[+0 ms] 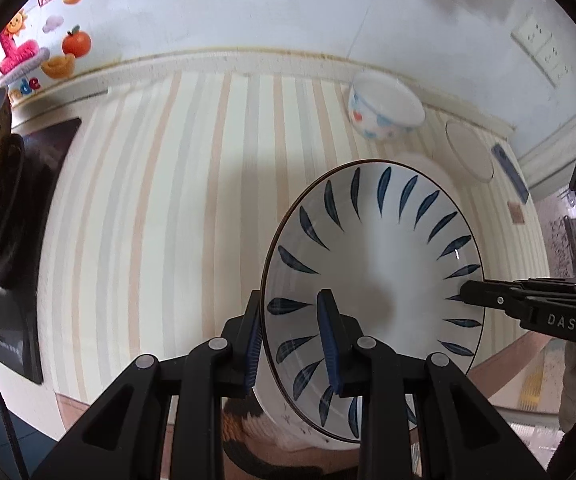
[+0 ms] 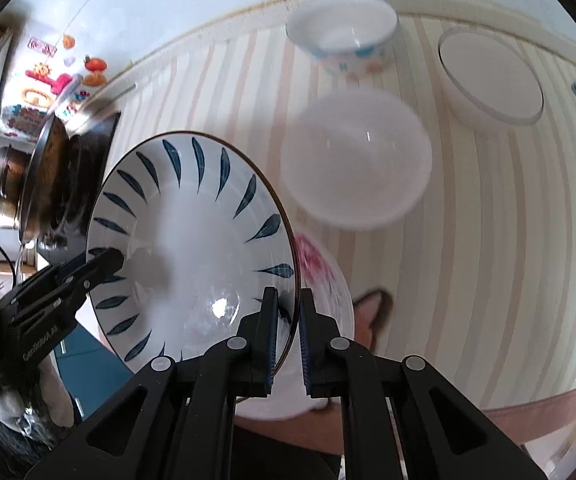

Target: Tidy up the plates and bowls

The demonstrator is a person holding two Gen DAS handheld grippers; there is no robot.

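Item 1: leaf bowl [image 1: 371,276], glazed white ceramic, round and shallow, blue leaf strokes ringing the inside, thin dark rim. I have it tilted above the striped table [image 1: 148,200], gripped on 2 opposite sides. My left gripper [image 1: 293,344] pinches the rim between ribbed blue pads; my right gripper [image 2: 288,340] pinches the opposite rim likewise.

Item 2: floral bowl [image 2: 319,268], pink pattern, directly beneath, mostly hidden by item 1.

Item 3: plain bowl [image 2: 355,160], smooth white, just beyond.

Item 4: cartoon bowl [image 2: 343,36], blue and orange motifs, near the wall.

Item 5: white bowl [image 2: 491,80], tipped, far right.

Item 6: dark pot [image 2: 48,172] at the left edge.
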